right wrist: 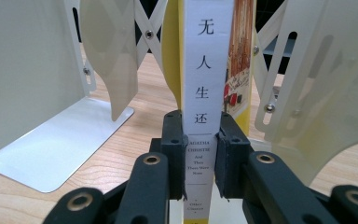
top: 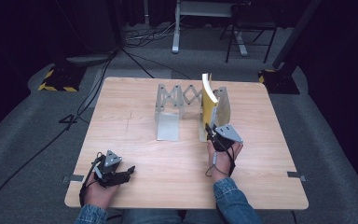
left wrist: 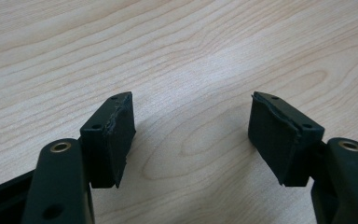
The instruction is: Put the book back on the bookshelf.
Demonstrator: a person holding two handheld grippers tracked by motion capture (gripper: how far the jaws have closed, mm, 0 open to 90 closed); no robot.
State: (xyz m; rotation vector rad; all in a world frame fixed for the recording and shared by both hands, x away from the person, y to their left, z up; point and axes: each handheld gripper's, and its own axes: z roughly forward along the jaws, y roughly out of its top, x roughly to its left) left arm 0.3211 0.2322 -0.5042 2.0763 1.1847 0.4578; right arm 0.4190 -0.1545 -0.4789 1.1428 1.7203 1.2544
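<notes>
Right tongs (right wrist: 200, 163) clamp the book's (right wrist: 208, 70) spine (upright in rack (right wrist: 37, 93)); left tongs (left wrist: 191, 140) apart.

The wooden surface (top: 177, 154) is bright, but the room around it is very dark. Soft shadows lie under the black pads (left wrist: 114, 135). Close parts look a little blurry.
</notes>
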